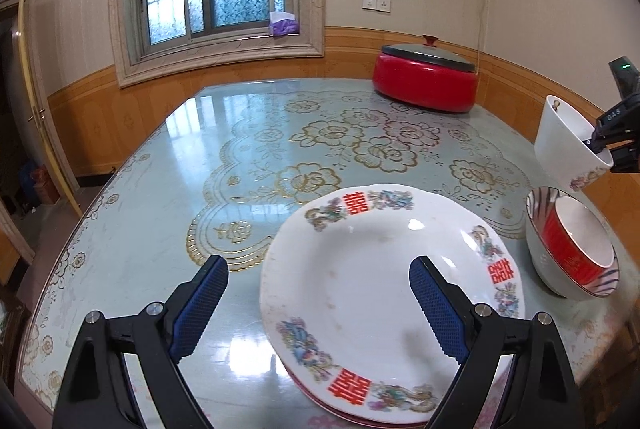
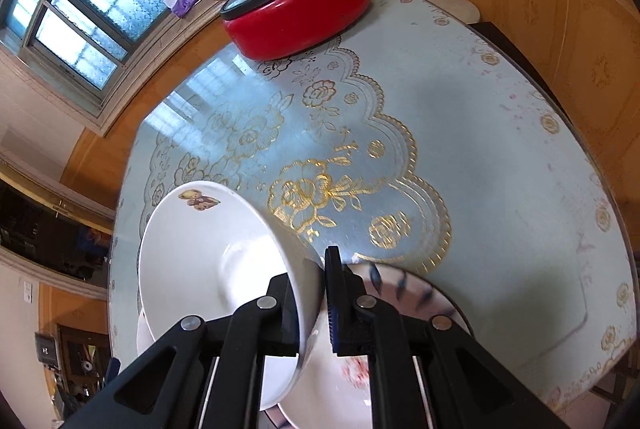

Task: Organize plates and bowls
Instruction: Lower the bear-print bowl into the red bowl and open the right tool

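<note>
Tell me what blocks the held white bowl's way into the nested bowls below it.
Nothing visible does. The right gripper holds the white bowl by its rim, tilted, above the striped bowl that holds a red bowl; only open air shows between them.

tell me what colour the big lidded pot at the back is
Red pot, dark grey lid; clearest in the left wrist view.

White bowl (image 2: 208, 261) with bear print, tilted, lifted off table, stacked patterned plates (image 1: 384, 293) flat, red-lined bowl nested in striped bowl (image 1: 572, 253) beside them
</note>
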The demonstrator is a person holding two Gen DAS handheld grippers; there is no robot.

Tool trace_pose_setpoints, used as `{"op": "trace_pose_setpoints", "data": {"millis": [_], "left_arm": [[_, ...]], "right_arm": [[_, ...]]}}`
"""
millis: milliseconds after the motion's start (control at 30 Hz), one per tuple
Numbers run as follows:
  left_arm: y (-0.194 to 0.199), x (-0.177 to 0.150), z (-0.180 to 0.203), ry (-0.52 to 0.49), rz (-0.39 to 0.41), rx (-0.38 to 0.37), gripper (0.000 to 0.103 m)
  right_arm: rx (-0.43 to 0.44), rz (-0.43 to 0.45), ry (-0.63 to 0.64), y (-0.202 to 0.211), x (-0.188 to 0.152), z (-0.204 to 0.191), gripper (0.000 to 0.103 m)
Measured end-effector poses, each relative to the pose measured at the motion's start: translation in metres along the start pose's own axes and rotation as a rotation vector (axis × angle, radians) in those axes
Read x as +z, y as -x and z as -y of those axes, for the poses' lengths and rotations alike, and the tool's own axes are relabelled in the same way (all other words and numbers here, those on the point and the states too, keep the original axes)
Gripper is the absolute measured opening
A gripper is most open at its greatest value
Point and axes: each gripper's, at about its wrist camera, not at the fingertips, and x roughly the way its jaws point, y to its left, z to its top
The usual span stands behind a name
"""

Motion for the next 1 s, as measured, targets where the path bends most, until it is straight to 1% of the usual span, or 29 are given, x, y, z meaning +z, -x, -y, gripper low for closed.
{"op": "trace_pose_setpoints", "data": {"millis": [267, 500, 1000], "left_arm": [[0.002, -0.003, 0.011, -0.021, -0.006, -0.02, 0.093], [0.002, -0.007, 0.012, -0.033, -0.012, -0.021, 0.093], [-0.002, -0.009, 0.007, -0.02, -0.021, -0.014, 0.093]], "right_arm": [[-0.03, -0.005, -0.001, 0.017, -0.028, 0.016, 0.008], [-0.058, -0.03, -0.008, 0.015, -0.044, 0.025, 0.009], [-0.096, -0.081, -0.019, -0.001, -0.053, 0.035, 0.01]]}}
